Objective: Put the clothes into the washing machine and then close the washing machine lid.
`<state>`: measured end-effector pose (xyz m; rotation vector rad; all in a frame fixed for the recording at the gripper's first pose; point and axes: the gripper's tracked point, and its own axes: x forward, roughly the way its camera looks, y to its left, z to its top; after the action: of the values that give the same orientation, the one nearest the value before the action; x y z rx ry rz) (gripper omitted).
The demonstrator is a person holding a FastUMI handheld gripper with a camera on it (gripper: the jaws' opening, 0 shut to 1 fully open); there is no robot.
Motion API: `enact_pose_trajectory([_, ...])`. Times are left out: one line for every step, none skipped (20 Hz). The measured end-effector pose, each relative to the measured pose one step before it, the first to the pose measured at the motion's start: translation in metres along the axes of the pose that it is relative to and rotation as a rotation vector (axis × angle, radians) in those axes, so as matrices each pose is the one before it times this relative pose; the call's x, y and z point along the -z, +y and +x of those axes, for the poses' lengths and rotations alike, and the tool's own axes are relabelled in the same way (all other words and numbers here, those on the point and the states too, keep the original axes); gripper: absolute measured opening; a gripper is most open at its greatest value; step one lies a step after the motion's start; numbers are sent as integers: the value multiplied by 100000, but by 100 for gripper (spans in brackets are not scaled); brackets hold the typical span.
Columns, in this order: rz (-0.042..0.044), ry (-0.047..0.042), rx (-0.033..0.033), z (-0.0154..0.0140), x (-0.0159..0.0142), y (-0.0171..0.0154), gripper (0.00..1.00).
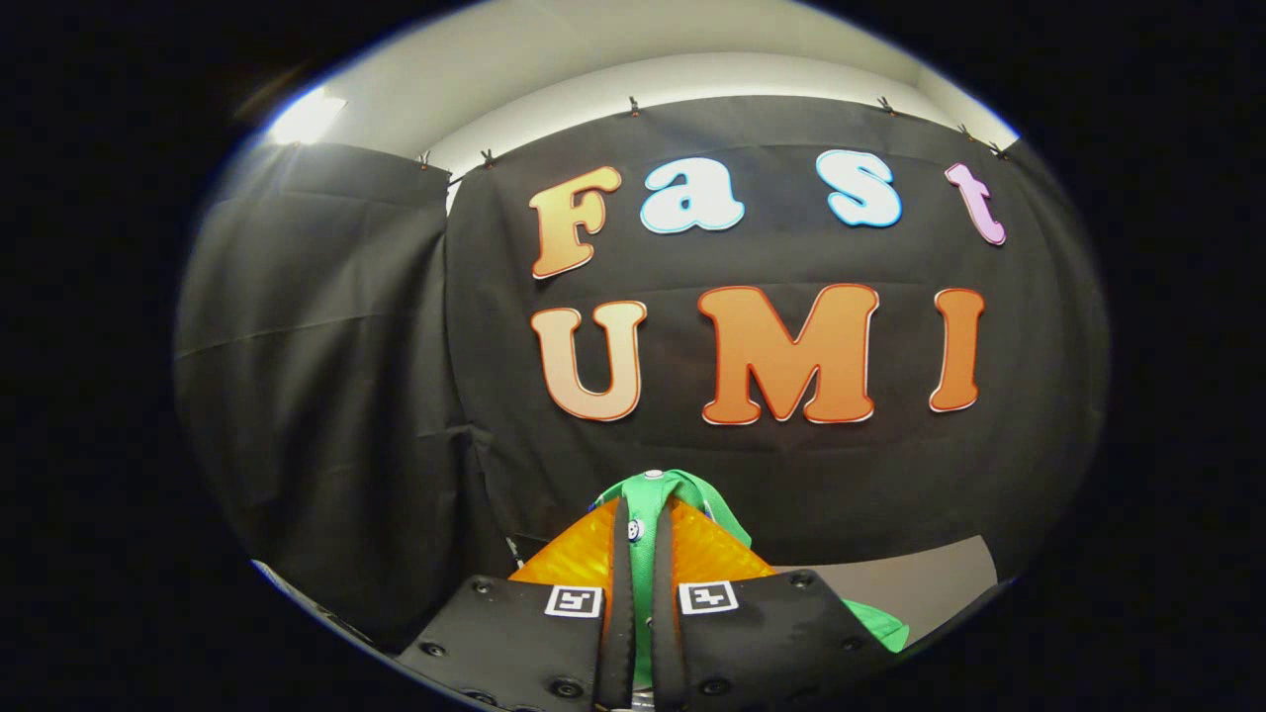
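A green garment (pixel 661 491) with small white buttons is pinched between my two orange fingers (pixel 574 559). My gripper (pixel 641 539) is shut on it and held up high, facing the black cloth wall. The cloth runs down through the narrow gap between the fingers, bulges out over their tips, and a further fold of it hangs lower to the right (pixel 875 625).
The black cloth wall (pixel 326 396) stands close ahead and to the left. A strip of pale surface (pixel 930 583) lies below it on the right. White ceiling with a bright lamp (pixel 305 119) is above.
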<state>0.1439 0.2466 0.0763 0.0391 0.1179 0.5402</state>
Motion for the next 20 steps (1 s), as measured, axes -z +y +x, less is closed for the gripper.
enact_pose_trajectory([164, 204, -1580, 571, 268, 742, 15])
enact_pose_trajectory([444, 462, -1266, 638, 338, 703, 15])
enact_pose_trajectory([864, 457, -1662, 803, 406, 590, 15])
enact_pose_trajectory([980, 310, -1206, 684, 423, 465, 15])
enact_pose_trajectory([632, 401, -1361, 930, 294, 548, 15])
enact_pose_trajectory([671, -4, -1312, 588, 188, 469, 15])
enact_pose_trajectory([521, 219, -1352, 779, 186, 528, 15])
enact_pose_trajectory([105, 128, -926, 604, 226, 434, 15])
enact_pose_trajectory([142, 687, -697, 766, 380, 354, 15])
enact_pose_trajectory([208, 550, -915, 509, 420, 400, 15])
enact_pose_trajectory([406, 349, -768, 824, 211, 261, 15])
enact_pose_trajectory([463, 284, -990, 512, 342, 348, 15])
enact_pose_trajectory([478, 577, -867, 665, 394, 312, 15])
enact_pose_trajectory([451, 773, -584, 541, 575, 260, 15])
enact_pose_trajectory([702, 619, -717, 728, 530, 74, 15])
enact_pose_trajectory([972, 768, -664, 688, 451, 279, 15])
enact_pose_trajectory([1048, 758, -701, 858, 446, 165, 15])
enact_pose_trajectory([845, 907, 24, 565, 612, 5, 15])
enact_pose_trajectory([1010, 1136, -357, 573, 747, -145, 15])
enact_pose_trajectory([1134, 1007, 52, 526, 696, -84, 15])
